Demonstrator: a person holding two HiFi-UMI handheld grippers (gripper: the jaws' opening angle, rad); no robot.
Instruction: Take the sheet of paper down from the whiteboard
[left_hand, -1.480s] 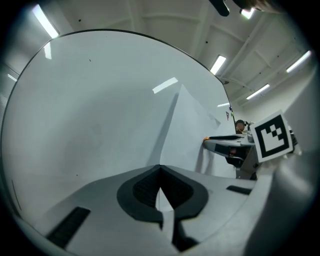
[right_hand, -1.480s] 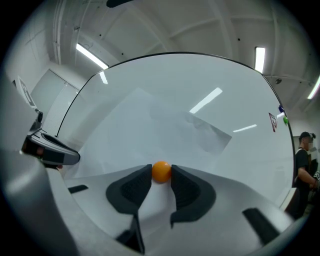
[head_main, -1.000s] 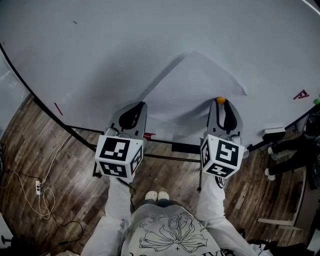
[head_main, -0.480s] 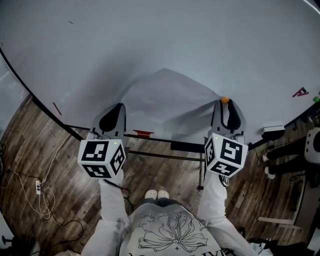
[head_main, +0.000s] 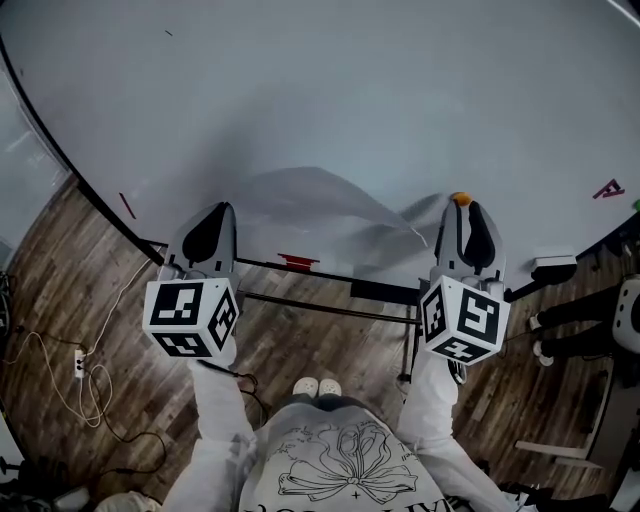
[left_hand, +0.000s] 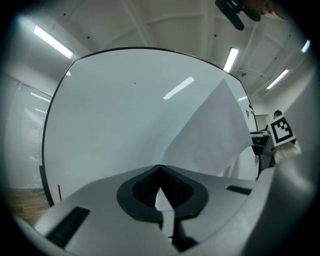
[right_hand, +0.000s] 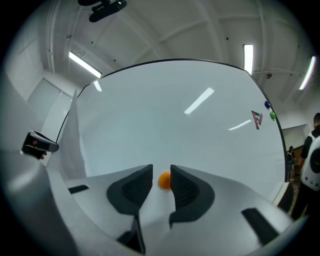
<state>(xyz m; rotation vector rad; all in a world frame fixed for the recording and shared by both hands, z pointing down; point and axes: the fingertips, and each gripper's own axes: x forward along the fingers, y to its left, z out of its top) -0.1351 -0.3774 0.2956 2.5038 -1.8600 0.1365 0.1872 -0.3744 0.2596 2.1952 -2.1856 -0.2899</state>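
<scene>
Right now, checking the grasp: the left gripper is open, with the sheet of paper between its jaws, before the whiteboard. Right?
No: the left gripper is shut on the sheet of paper before the whiteboard, per the left gripper view.

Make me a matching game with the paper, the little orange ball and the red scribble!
Things: 1 white sheet of paper; 2 small round orange magnet; 3 red drawn mark.
Places: A far right on the whiteboard; B pinched in the shut left tool; C between the open jaws of the right tool.
Pairs: 1-B, 2-C, 3-A. Those right jaws have just been closing.
</scene>
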